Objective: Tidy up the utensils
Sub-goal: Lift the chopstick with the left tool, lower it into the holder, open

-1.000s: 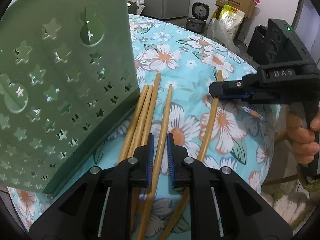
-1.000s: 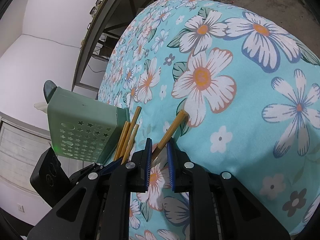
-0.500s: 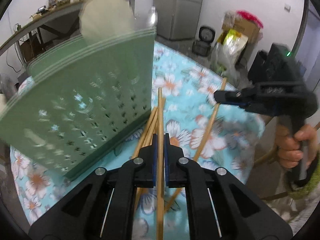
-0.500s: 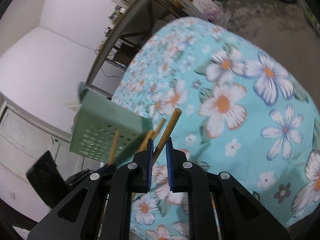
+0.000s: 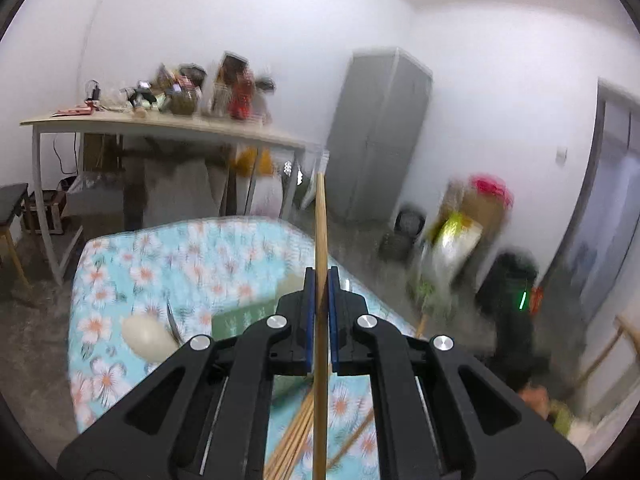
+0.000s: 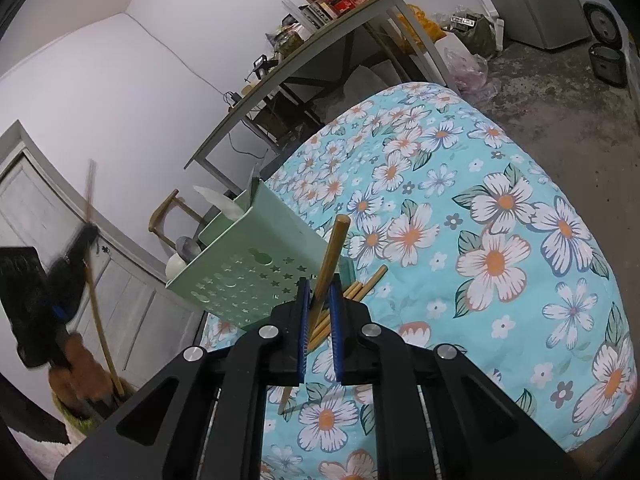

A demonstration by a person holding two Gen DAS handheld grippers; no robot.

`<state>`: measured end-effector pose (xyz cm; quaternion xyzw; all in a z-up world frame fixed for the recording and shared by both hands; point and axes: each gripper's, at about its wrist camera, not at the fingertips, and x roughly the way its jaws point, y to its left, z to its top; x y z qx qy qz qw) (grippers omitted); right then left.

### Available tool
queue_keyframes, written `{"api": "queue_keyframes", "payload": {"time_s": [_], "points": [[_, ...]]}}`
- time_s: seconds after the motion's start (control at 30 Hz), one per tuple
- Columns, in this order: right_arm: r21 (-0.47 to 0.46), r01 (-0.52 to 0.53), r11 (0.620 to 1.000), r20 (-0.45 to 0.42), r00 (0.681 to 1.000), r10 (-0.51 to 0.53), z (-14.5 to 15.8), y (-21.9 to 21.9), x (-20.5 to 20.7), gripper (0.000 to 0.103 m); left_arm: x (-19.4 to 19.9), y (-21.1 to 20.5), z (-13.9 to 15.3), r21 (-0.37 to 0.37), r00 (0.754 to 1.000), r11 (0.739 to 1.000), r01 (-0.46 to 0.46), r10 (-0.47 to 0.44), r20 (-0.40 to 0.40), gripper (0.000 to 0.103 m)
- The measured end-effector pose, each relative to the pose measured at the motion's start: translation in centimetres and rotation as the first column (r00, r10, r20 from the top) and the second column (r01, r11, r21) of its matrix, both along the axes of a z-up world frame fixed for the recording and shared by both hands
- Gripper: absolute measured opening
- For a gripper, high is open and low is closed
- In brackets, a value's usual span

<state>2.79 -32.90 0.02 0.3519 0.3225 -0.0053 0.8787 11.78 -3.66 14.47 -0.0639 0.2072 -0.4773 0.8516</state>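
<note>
My left gripper (image 5: 320, 320) is shut on a wooden chopstick (image 5: 320, 224) and holds it upright, high above the table. My right gripper (image 6: 319, 320) is shut on another wooden chopstick (image 6: 334, 248), lifted and tilted over the table. The green perforated utensil holder (image 6: 244, 264) stands just left of the right gripper, with a white spoon (image 6: 176, 266) and other utensils in it; it shows partly behind the left fingers (image 5: 236, 320). Several chopsticks (image 6: 360, 286) lie on the floral cloth beside the holder and below the left gripper (image 5: 296, 432).
The floral tablecloth (image 6: 500, 240) covers a round table. A white spoon bowl (image 5: 146, 338) sticks out of the holder. A cluttered desk (image 5: 160, 128) and grey cabinet (image 5: 380, 136) stand behind. The left gripper and hand show blurred in the right wrist view (image 6: 36, 312).
Both grippers have risen from the table with their chopsticks. The left one has swung up fast, so its view now looks over the holder at the room.
</note>
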Motion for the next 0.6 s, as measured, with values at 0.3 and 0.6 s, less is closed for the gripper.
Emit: {"api": "queue_keyframes", "payload": {"time_s": [0.3, 0.6], "points": [[0.012, 0.013, 1.000, -0.020, 1.000, -0.013, -0.6, -0.3, 0.1, 0.010, 4.0, 0.8, 2.5, -0.198, 0.993, 0.974, -0.112, 0.115, 0.006, 0.005], [0.027, 0.017, 0.999, -0.034, 0.999, -0.016, -1.2, -0.5, 0.4, 0.010, 5.7, -1.2, 2.7, -0.206, 0.975, 0.960, -0.192, 0.210, 0.069, 0.005]]}}
